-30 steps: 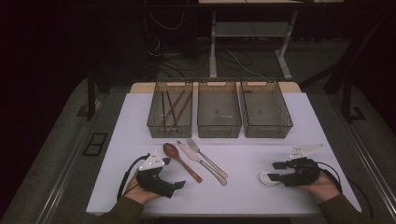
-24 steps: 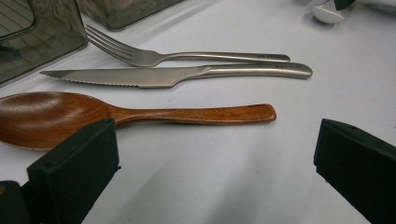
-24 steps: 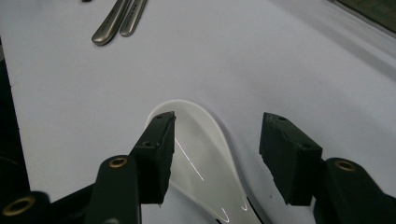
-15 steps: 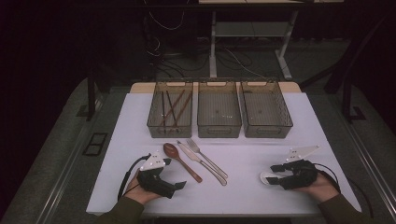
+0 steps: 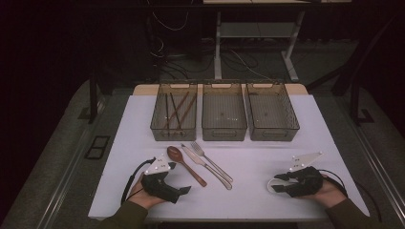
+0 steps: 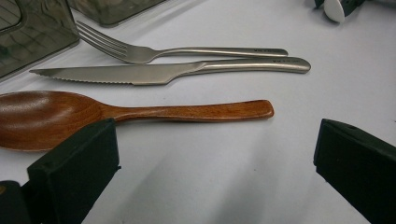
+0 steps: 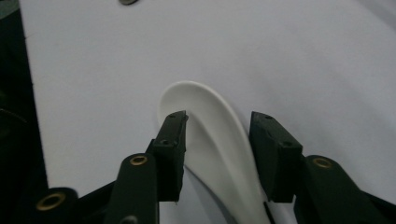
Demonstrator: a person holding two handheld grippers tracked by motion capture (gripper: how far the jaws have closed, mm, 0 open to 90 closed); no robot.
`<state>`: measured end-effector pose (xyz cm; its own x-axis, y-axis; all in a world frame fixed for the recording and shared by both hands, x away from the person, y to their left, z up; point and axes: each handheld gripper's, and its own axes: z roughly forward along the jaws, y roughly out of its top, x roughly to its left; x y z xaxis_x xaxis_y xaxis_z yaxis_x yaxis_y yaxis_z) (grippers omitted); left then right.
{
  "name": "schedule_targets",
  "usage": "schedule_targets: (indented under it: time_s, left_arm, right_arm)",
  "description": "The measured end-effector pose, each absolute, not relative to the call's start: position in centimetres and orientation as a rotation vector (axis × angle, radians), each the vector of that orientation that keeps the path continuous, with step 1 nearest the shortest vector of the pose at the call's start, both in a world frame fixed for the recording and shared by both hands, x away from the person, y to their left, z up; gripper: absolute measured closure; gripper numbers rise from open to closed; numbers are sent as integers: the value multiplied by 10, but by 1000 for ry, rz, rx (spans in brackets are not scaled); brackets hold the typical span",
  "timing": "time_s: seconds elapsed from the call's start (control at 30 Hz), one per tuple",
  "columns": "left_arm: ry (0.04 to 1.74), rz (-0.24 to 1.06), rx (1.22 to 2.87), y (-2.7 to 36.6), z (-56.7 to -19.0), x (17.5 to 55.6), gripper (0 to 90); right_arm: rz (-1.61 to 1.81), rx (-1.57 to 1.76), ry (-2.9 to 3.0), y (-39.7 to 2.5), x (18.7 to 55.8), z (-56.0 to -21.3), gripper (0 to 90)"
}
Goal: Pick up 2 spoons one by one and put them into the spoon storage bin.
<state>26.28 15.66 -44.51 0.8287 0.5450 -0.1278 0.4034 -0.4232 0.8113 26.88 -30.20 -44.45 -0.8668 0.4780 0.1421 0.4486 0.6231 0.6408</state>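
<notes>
White spoon (image 7: 219, 140) lies between the right gripper's (image 7: 217, 149) two black jaws, low on the table (image 5: 248, 162) near its front right edge. The jaws sit close on either side of the spoon, but whether they press it cannot be told. In the high view the same spoon (image 5: 273, 186) pokes out to the left of the right gripper (image 5: 286, 183), which a hand holds just above the tabletop.

The left gripper (image 6: 210, 172) has its jaws wide apart with bare table between them. Just beyond them lies a wooden spoon (image 6: 116, 114), then a knife (image 6: 154, 72) and a fork (image 6: 154, 51), side by side. Farther back stand three bins (image 5: 224, 133) in a row; the left one holds chopsticks (image 5: 174, 110).
</notes>
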Motion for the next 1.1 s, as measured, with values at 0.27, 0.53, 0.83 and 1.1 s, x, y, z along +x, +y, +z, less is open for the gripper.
schedule_targets:
  time_s: [0.27, 0.53, 0.83, 1.1]
  left_arm:
    - [693, 190, 2074, 156, -446, 263, 0]
    - [694, 186, 2076, 156, -446, 263, 0]
    - [688, 182, 2079, 155, -446, 263, 0]
    - [684, 188, 2073, 158, -447, 264, 0]
  right_arm:
    - [1069, 748, 2812, -302, 267, -444, 642]
    - [1089, 724, 2823, -304, 266, -442, 752]
    - [1115, 720, 2845, -306, 267, -441, 807]
    - [1132, 735, 2807, -306, 268, -437, 815]
